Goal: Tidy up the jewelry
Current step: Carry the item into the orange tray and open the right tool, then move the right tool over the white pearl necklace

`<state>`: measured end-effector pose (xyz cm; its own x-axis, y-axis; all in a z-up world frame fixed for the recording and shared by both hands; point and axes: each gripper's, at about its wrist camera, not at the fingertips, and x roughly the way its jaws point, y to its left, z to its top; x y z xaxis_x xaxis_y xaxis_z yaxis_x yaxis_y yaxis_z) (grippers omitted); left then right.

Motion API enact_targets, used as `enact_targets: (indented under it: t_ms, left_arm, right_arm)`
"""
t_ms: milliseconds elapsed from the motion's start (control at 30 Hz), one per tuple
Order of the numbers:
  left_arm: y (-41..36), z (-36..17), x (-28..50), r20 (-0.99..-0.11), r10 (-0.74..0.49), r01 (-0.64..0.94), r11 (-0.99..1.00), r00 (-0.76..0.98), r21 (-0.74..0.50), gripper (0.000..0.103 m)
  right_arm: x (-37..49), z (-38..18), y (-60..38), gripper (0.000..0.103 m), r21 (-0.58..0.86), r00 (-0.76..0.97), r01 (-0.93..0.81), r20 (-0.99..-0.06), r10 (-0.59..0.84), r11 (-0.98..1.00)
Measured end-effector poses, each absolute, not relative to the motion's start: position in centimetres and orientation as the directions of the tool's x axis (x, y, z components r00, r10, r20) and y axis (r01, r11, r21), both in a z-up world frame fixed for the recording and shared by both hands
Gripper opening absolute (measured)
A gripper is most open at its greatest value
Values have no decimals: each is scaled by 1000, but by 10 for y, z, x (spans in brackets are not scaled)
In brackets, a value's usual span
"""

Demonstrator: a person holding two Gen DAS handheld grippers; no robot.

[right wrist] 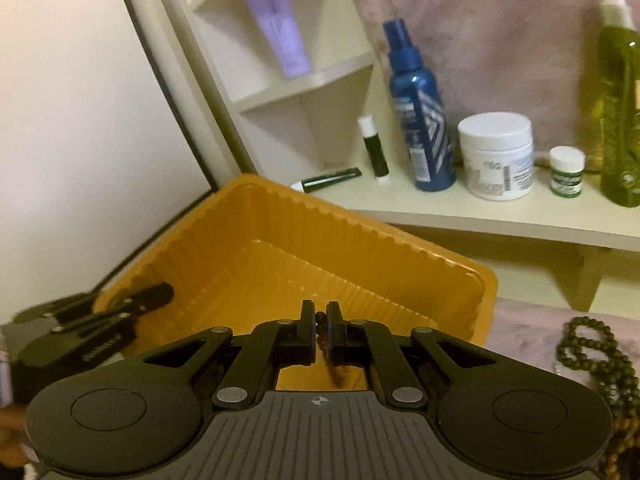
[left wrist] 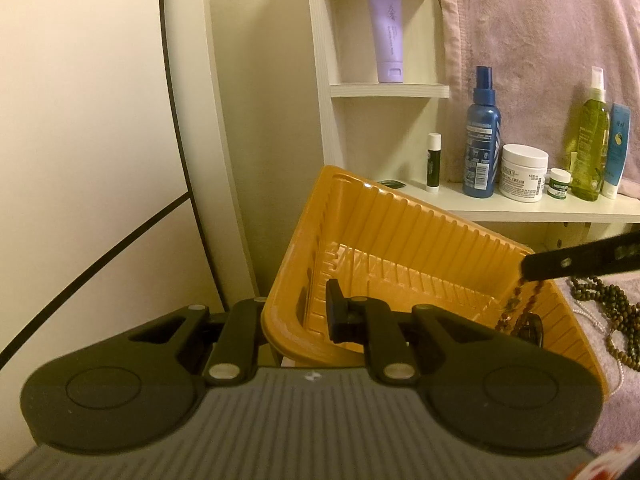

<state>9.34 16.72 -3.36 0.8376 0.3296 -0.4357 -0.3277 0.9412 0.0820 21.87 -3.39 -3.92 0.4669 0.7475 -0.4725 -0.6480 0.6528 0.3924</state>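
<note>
Left gripper [left wrist: 298, 312] clamps the orange tray's [left wrist: 400, 216] near wall; right gripper [right wrist: 319, 334], above the tray, pinches a brown bead strand [right wrist: 321, 334]

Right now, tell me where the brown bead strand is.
In the right wrist view the brown bead strand is pinched in the right gripper, hanging over the near rim of the orange tray; more beads lie right of the tray.

Bead necklaces [left wrist: 608, 300] lie on pink cloth [left wrist: 624, 396].
</note>
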Motion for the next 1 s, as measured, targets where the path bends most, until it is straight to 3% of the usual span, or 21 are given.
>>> enact_targets:
  t_ms: [233, 333, 400, 433, 667, 1000]
  left_arm:
    - [168, -34, 93, -438, 330, -328, 941, 836, 82, 14]
    - [167, -34, 93, -438, 331, -328, 941, 836, 84, 14]
    - [167, -34, 93, -436, 331, -328, 941, 837, 85, 14]
    - [167, -34, 93, -436, 332, -328, 941, 837, 87, 14]
    - [167, -35, 93, -438, 334, -331, 940, 835, 86, 14]
    - [167, -34, 93, -437, 333, -328, 940, 836, 90, 14]
  right_arm:
    - [229, -41, -30, 8, 383, 511, -619, -468, 722, 686]
    - [227, -38, -41, 25, 397, 518, -612, -452, 726, 684]
    - [222, -38, -52, 45, 402, 529, -602, -446, 722, 690]
    - [219, -37, -58, 47, 406, 536, -596, -442, 720, 693]
    - [186, -46, -120, 47, 421, 567, -551, -445, 693, 721]
    - [159, -77, -187, 47, 360, 604, -424, -572, 555, 831]
